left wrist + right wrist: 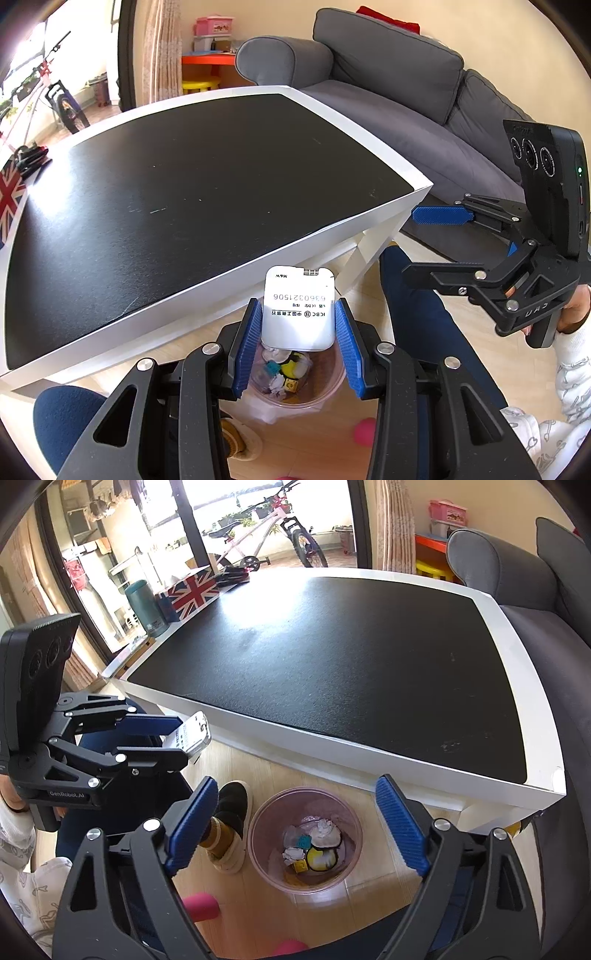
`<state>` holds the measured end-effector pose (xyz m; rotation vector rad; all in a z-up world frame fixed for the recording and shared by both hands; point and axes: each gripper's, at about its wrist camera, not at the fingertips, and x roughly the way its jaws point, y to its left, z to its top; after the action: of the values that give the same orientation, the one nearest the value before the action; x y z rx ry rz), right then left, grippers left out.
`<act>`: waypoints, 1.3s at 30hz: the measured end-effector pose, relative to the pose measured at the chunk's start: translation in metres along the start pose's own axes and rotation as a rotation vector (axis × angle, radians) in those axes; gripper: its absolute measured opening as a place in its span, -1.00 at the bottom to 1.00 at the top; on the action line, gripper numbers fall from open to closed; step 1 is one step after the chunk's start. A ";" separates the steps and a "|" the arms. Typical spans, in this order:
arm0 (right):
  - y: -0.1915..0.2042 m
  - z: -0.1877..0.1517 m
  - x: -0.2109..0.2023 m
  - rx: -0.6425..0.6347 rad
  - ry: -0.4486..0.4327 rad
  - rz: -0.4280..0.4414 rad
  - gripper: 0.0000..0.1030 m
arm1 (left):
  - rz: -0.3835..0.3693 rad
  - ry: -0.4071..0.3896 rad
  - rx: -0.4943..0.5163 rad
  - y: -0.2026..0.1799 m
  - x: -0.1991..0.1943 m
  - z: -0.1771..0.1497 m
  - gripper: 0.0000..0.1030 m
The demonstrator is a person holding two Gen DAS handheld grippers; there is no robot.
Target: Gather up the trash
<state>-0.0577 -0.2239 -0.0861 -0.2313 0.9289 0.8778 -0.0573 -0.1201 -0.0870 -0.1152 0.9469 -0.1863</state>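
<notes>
I have the white card (298,310) pinched between the blue pads (246,347) of my left gripper (297,345), its printed face toward the lens, held upright in the air just off the table's near edge. Directly below and beyond my fingertips sits the pink trash bin (325,395) on the wooden floor, and I can see crumpled tissue, something yellow and a teal scrap already lying in its bottom. From my right gripper (291,827), which is spread wide with nothing between its pads, the same bin (258,834) lies straight ahead and below, and the card (190,736) shows up to its left, clamped in the other tool. Farther out, the black-topped table (406,170) shows no loose scraps that I can make out; only a Union Jack box (192,590) and a teal flask (146,607) stand along its far side. I judge the collecting nearly finished: several pieces are binned, and this card looks like the last, needing only a release over the bin.
</notes>
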 end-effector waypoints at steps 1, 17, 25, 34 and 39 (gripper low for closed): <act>-0.001 0.000 -0.001 0.007 -0.003 -0.002 0.72 | -0.001 0.001 0.001 -0.001 0.001 -0.001 -0.22; -0.015 -0.006 -0.004 0.044 -0.009 -0.012 0.77 | -0.023 0.034 0.005 -0.005 0.017 -0.003 -0.22; -0.017 -0.003 -0.008 0.052 -0.020 -0.010 0.77 | -0.037 0.026 0.001 -0.001 0.017 0.003 -0.20; -0.020 -0.005 -0.008 0.059 -0.015 -0.016 0.78 | -0.040 0.005 -0.033 0.004 0.016 0.002 0.85; -0.020 -0.005 -0.007 0.063 -0.013 -0.015 0.84 | -0.037 0.018 -0.043 0.005 0.018 0.001 0.85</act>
<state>-0.0480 -0.2435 -0.0871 -0.1781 0.9402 0.8341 -0.0452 -0.1188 -0.1015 -0.1714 0.9672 -0.2013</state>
